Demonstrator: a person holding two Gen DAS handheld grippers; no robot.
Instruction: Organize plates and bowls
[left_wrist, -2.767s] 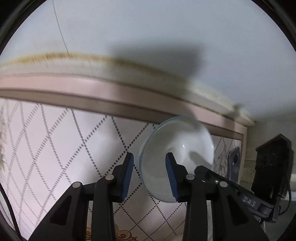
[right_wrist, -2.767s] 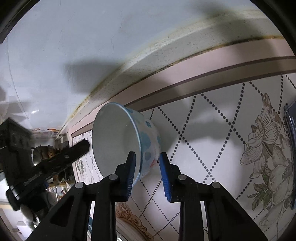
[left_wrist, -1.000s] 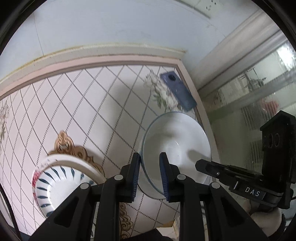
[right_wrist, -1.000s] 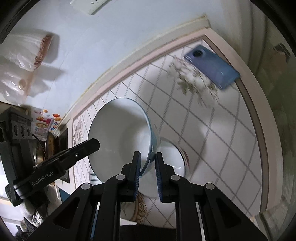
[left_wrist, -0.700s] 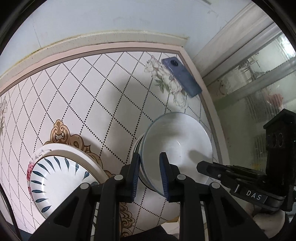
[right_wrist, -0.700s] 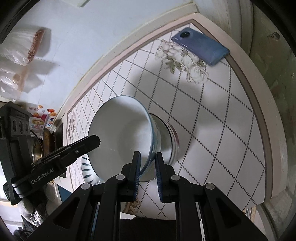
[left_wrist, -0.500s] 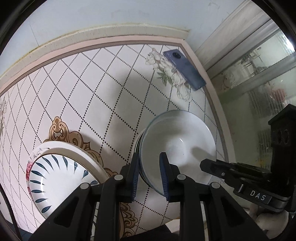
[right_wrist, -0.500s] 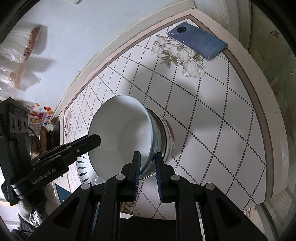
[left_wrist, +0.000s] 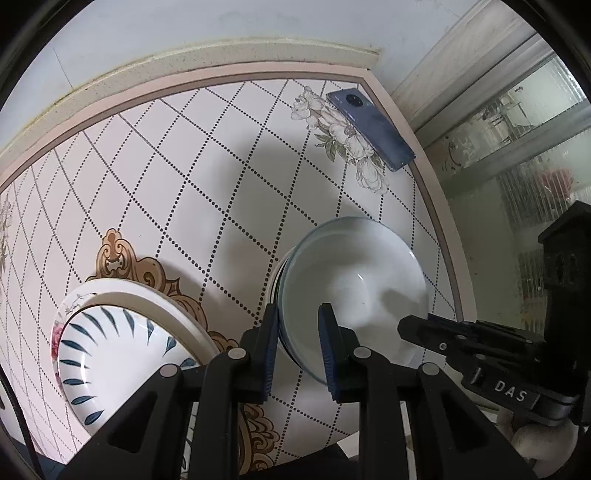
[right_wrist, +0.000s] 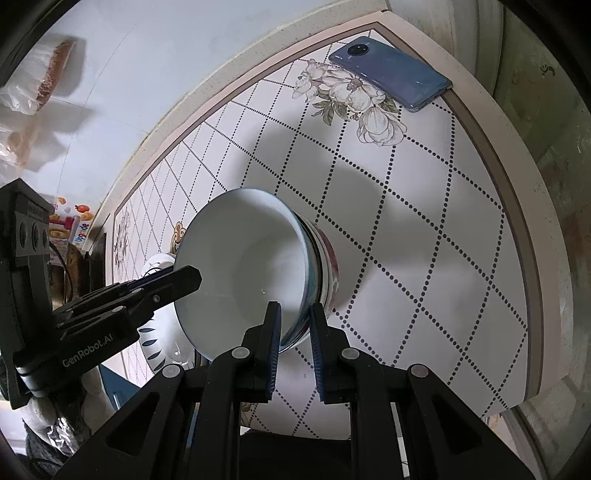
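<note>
Glossy diamond-patterned tabletop (left_wrist: 207, 192) beneath smooth round nested bowls (right_wrist: 251, 266).

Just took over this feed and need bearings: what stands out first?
A white bowl nested on a stack of bowls, its rim between the fingers of both the left gripper and right gripper. A blue-leaf plate sits left; a blue phone lies in the table's far corner.

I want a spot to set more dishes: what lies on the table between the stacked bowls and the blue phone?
Nothing: between the stacked bowls and the blue phone there is only bare patterned tabletop, with shadow and a printed flower. The right wrist view shows it best.
</note>
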